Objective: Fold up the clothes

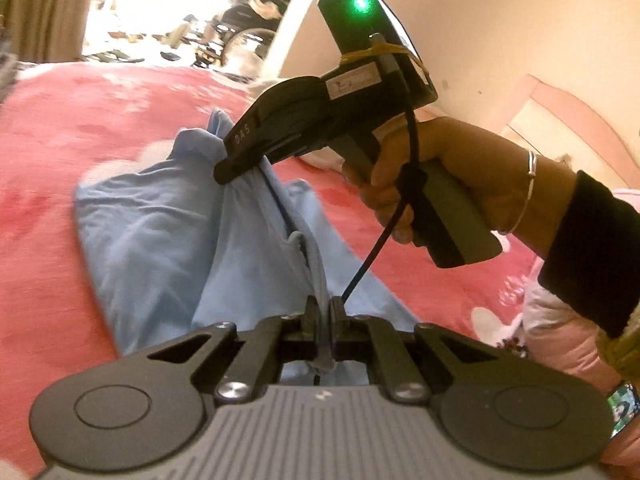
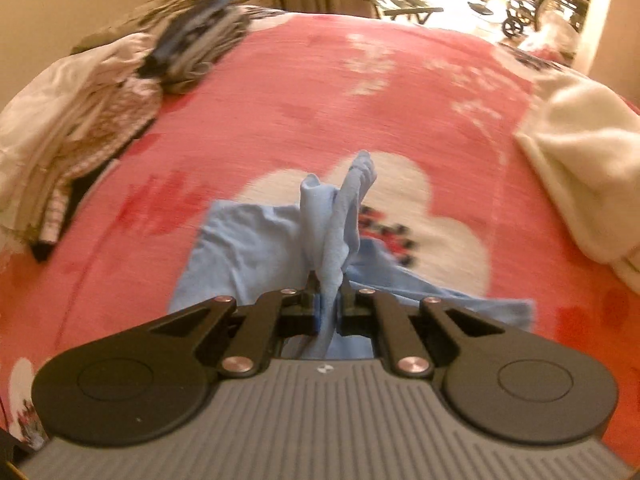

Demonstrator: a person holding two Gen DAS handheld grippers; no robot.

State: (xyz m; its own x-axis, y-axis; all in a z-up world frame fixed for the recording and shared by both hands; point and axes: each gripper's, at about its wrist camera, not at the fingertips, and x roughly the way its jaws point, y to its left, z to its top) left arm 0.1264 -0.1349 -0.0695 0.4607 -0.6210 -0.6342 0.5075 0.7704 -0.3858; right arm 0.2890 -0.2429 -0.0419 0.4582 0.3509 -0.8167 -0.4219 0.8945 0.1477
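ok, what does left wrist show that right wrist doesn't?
Left wrist only: the right hand-held gripper from outside, shut on the light blue cotton garment, a hand on its handle, green LED lit.

Right wrist only: a pile of mixed clothes and a cream fleece blanket.

Both: the garment pinched in that view's own gripper (left hand-held gripper), on the pink floral bedspread.

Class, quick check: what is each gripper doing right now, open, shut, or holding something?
Left gripper: shut on the light blue garment.
Right gripper: shut on the same light blue garment, with a bunch of cloth sticking up between its fingers.
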